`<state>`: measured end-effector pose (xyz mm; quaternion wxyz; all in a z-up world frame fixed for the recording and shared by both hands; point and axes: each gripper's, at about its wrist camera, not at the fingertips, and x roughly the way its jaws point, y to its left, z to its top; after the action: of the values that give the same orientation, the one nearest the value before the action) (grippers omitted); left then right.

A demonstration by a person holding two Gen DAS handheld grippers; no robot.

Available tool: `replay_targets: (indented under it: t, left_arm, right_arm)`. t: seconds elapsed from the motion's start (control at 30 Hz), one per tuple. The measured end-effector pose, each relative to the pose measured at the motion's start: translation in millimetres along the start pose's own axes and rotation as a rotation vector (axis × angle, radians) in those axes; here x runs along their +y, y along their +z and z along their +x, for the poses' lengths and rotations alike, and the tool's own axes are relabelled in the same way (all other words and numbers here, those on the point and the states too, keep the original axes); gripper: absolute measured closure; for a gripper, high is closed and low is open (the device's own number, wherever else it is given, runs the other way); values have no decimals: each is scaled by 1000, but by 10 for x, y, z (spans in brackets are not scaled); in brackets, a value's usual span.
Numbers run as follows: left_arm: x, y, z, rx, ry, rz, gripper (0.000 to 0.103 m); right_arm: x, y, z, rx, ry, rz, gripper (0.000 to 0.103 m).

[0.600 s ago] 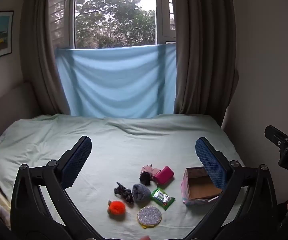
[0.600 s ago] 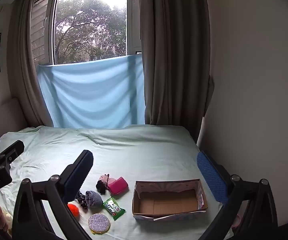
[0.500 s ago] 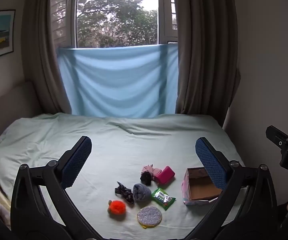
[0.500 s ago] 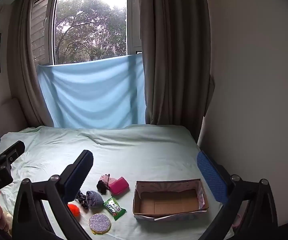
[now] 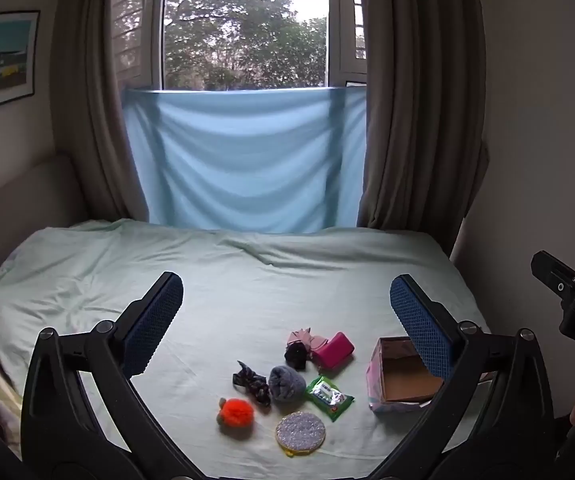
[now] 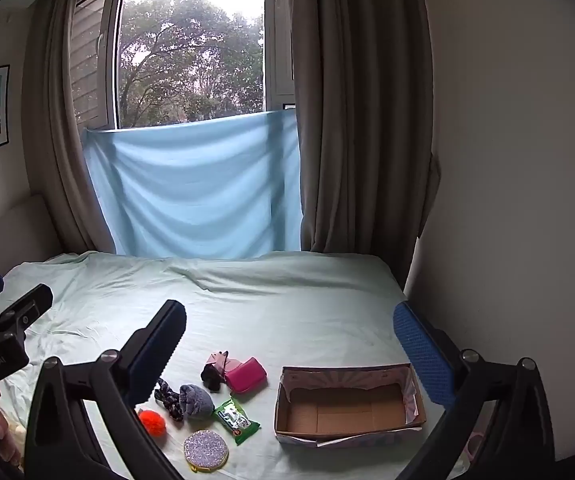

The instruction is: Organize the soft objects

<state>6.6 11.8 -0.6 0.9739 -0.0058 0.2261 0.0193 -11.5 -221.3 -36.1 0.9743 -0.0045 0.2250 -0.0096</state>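
Small soft things lie in a cluster on the pale green bed [image 5: 247, 292]: an orange pompom [image 5: 237, 411], a dark patterned scrunchie [image 5: 251, 385], a grey rolled sock [image 5: 286, 383], a green packet [image 5: 328, 397], a glittery round pad [image 5: 300, 433], a magenta pouch [image 5: 333, 349] and a pink-and-black cloth piece [image 5: 298, 346]. An empty open cardboard box [image 6: 347, 406] sits to their right. My left gripper [image 5: 287, 312] hovers open above and short of the cluster. My right gripper [image 6: 291, 344] hovers open over the box's near side, holding nothing.
A blue cloth [image 5: 243, 160] hangs under the window between brown curtains [image 5: 415, 100]. A white wall [image 6: 507, 160] runs along the bed's right side. The bed's far half [image 6: 247, 288] is wrinkled sheet. A hand [image 6: 1, 428] shows at the lower left of the right wrist view.
Both views have shifted only slightly; the objects and the box lie where they were and both grippers stay wide open.
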Motion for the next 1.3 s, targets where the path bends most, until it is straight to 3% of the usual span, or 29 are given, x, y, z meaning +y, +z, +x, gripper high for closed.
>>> replay_targets:
  t: [1.3]
  left_arm:
    - [30, 67, 160, -13, -11, 16, 0]
  right_arm:
    - [22, 40, 155, -16, -27, 36, 0]
